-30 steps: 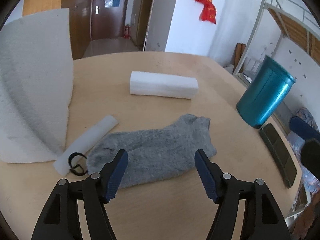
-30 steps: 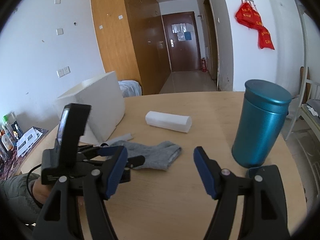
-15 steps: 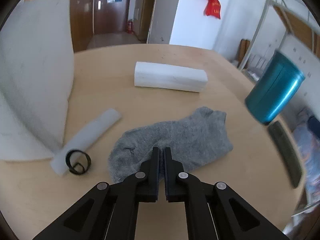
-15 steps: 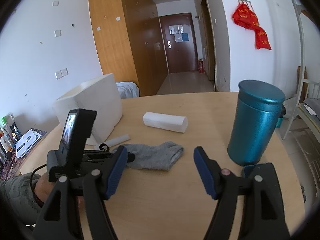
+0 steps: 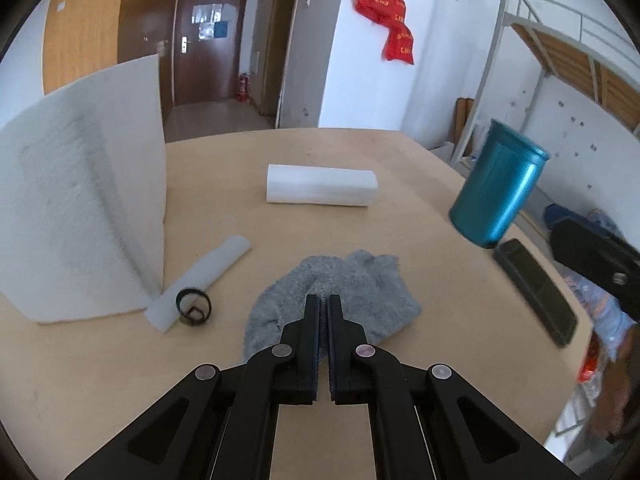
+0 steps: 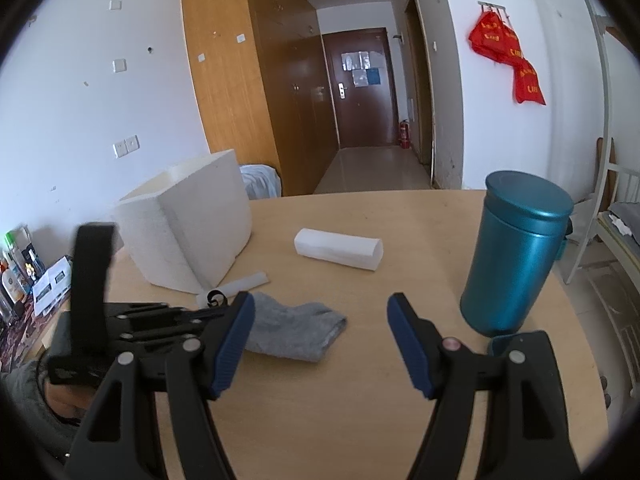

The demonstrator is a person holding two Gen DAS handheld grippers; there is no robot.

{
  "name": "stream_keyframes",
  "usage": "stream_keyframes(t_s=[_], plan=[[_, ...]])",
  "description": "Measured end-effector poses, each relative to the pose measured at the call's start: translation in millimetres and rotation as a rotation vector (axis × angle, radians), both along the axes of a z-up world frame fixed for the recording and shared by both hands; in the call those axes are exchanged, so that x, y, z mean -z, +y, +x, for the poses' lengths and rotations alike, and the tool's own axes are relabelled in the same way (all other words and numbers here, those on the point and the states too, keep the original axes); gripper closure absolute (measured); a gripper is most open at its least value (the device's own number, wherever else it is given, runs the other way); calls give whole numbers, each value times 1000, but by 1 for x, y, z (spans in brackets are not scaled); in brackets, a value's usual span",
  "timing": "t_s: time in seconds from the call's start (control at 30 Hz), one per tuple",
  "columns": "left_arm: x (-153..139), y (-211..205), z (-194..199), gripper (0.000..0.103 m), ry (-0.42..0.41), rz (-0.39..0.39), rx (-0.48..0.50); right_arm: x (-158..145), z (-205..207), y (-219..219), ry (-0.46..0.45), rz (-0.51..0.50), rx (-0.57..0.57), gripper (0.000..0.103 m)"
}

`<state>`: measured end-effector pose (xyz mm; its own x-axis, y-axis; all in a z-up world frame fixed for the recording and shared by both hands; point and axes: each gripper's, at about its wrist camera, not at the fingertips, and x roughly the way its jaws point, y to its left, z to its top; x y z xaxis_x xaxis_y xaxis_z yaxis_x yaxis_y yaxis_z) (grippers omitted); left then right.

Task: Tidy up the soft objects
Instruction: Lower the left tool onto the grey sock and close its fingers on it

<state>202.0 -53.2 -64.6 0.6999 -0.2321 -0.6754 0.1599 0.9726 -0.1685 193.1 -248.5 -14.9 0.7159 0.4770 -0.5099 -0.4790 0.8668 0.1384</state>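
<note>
A grey sock (image 5: 360, 288) lies bunched on the wooden table (image 5: 400, 380). My left gripper (image 5: 323, 300) is shut on its near fold, and the cloth rises in a small ridge at the tips. In the right wrist view the same sock (image 6: 296, 328) stretches flat to the right of the left gripper's black body (image 6: 132, 320). My right gripper (image 6: 320, 300) hangs open above the table just in front of the sock, with nothing between its blue pads. A white foam block (image 5: 322, 190) and a thin foam tube (image 5: 208, 272) lie farther back.
A large white foam box (image 5: 80, 208) stands at the left. A black ring (image 5: 194, 306) rests at the tube's near end. A teal canister (image 5: 498, 188) stands at the right, with a flat black device (image 5: 536, 292) beside the table edge.
The left jaws came together on the sock, which has bunched up and shifted with the gripper. The right gripper has stayed open and still.
</note>
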Motion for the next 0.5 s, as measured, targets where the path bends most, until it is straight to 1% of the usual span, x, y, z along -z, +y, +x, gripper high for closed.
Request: stream_keyframes(t_s=[0.2,0.33,0.5], plan=[[-20,20,-37,100,-65,-35,5,5,4,9,19,-2,-21,30],[-29,39,-56,100,-77,-47,-16,11,9,29,48,-9,-64,30],[-31,59,-77,100,-79,-54,-33,18,12,63,63,-42,-135,30]])
